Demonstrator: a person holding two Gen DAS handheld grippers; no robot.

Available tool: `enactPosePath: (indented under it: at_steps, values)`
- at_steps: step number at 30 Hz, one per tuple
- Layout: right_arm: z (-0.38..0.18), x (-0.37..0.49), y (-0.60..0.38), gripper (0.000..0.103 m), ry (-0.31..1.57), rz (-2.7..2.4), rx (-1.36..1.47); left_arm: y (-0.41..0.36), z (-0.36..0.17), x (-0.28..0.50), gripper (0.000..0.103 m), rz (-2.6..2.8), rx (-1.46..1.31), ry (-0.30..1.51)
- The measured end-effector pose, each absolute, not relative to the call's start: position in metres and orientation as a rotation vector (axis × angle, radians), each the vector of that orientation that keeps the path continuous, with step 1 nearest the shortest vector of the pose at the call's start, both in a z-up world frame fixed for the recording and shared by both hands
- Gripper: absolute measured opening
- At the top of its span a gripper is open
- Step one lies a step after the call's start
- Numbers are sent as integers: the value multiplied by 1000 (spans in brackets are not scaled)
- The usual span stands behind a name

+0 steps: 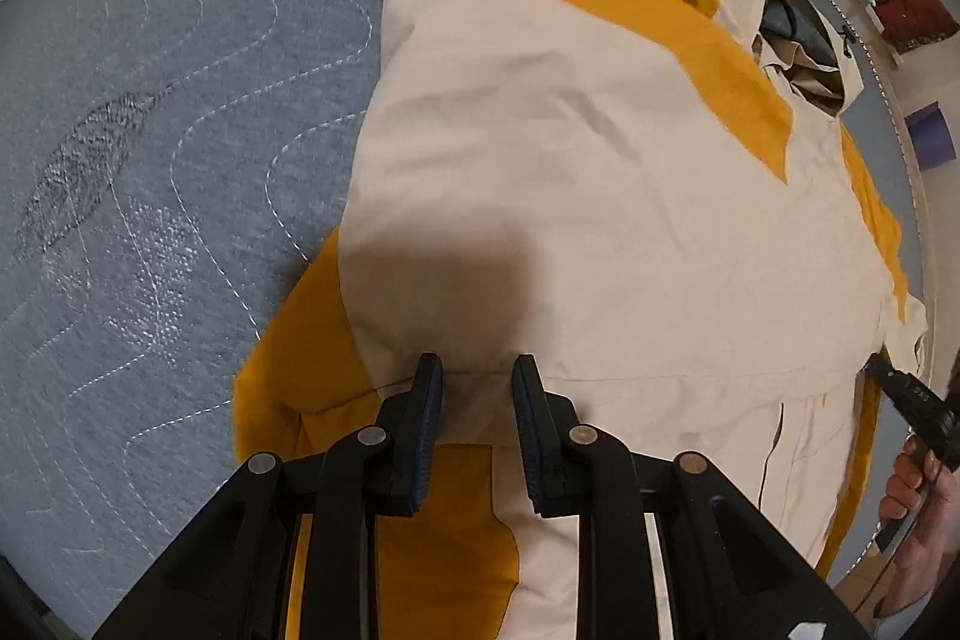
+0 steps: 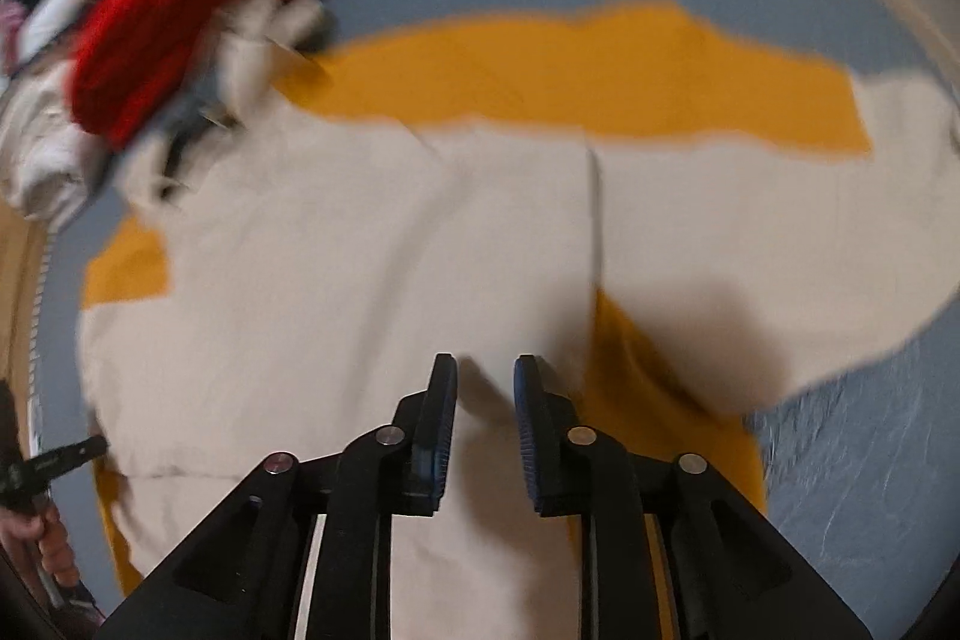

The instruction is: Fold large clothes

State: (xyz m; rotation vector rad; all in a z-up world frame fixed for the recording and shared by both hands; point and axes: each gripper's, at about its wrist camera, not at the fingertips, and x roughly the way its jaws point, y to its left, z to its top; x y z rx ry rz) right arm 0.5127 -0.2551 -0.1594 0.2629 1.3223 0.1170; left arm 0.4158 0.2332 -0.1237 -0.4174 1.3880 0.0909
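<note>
On the blue quilt (image 1: pixel 150 100) your beige-and-yellow jacket (image 1: pixel 570 172) lies spread flat. Your left gripper (image 1: pixel 477 370) and right gripper (image 2: pixel 485 370) hover over its near hem, fingers narrowly parted, holding nothing. A red garment (image 2: pixel 198 4) sits far left.

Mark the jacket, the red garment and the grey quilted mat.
jacket (image 1: pixel 570 196): left wrist view, cream back panel.
red garment (image 2: pixel 198 10): right wrist view, middle of the bundle.
grey quilted mat (image 1: pixel 150 130): left wrist view, bare stitched area.
</note>
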Motion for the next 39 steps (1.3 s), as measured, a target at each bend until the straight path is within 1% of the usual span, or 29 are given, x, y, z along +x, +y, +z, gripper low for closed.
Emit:
enactPosePath:
  at_steps: [2,4,8,11,13,17,24,28,32,37,39]
  values:
    - [-173,512,-263,22,1370,93,305,232,-115,415,22,74,-415,1363]
    - [-171,511,-265,22,1364,91,321,230,-110,413,22,60,-408,1345]
    - [-165,511,-261,23,1331,99,280,230,-135,411,22,88,-390,1417]
    - [-173,511,-268,23,1386,53,313,228,-122,409,22,96,-355,1395]
    - [-162,510,-268,23,1359,54,296,224,-106,408,22,89,-330,1364]
    - [-115,505,-258,23,1219,68,175,212,-67,392,22,69,-295,1283]
    - [-31,475,-246,23,1000,172,103,186,-19,362,22,63,-253,1140]
    - [19,444,-258,23,849,249,191,160,-2,356,22,47,-258,1070]
    - [76,401,-274,23,621,345,258,137,19,346,22,15,-265,1008]
    - [122,349,-300,24,416,480,353,110,42,335,22,-35,-257,950]
    - [138,330,-317,27,339,526,399,102,47,331,22,-51,-255,939]
